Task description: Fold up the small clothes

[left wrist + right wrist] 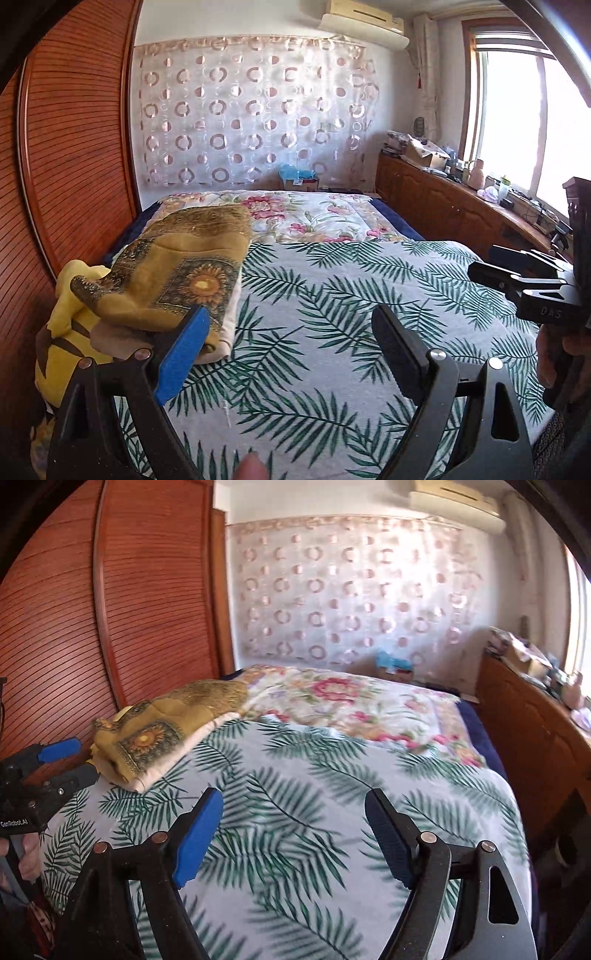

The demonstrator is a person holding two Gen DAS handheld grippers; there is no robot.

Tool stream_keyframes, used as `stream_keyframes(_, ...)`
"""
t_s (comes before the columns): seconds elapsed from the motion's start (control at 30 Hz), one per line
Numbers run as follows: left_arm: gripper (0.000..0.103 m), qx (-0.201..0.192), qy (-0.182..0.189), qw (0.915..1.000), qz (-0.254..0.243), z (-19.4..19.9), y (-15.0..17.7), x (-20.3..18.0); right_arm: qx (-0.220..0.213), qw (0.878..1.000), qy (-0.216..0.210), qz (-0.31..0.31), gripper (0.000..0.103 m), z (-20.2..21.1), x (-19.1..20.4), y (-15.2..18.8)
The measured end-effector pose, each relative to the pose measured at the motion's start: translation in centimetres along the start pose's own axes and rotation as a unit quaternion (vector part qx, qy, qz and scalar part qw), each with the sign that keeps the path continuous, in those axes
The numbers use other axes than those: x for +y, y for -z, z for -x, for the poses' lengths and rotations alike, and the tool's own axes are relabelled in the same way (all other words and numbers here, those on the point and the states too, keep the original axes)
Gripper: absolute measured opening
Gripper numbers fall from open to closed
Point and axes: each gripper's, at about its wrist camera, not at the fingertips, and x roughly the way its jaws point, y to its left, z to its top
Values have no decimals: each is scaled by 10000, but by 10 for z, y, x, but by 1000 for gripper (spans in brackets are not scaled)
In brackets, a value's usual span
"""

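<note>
A folded ochre cloth (pixel 177 273) with a sunflower print lies on a pale folded piece at the left side of the bed (pixel 155 734). Beside it, nearer the wardrobe, a crumpled yellow garment (pixel 62 343) with brown stripes sits partly under the ochre one. My left gripper (pixel 291 317) is open and empty over the palm-leaf sheet, its blue pad (pixel 181 354) just in front of the ochre cloth; in the right wrist view it (pixel 83 758) shows at the left edge. My right gripper (pixel 295 801) hangs open and empty above the sheet, and it (pixel 484 260) is visible at the right edge.
The palm-leaf sheet (pixel 332 295) covers the near half of the bed, a floral quilt (pixel 314 218) the far half. A slatted wooden wardrobe (pixel 74 147) stands close on the left. A cluttered wooden cabinet (pixel 443 206) runs along the right under the window.
</note>
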Motion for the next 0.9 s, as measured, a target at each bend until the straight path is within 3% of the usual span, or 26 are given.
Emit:
stream_keyframes(0.43, 90, -314, 46, 9993, -173, 34, -21, -35, -433, 9974, 442, -380, 81, 82, 28, 19)
stream_keyframes(0.9, 90, -698, 57, 9974, -162, 64, -43, -45, -909, 9917, 791, -451, 81, 110, 45, 32)
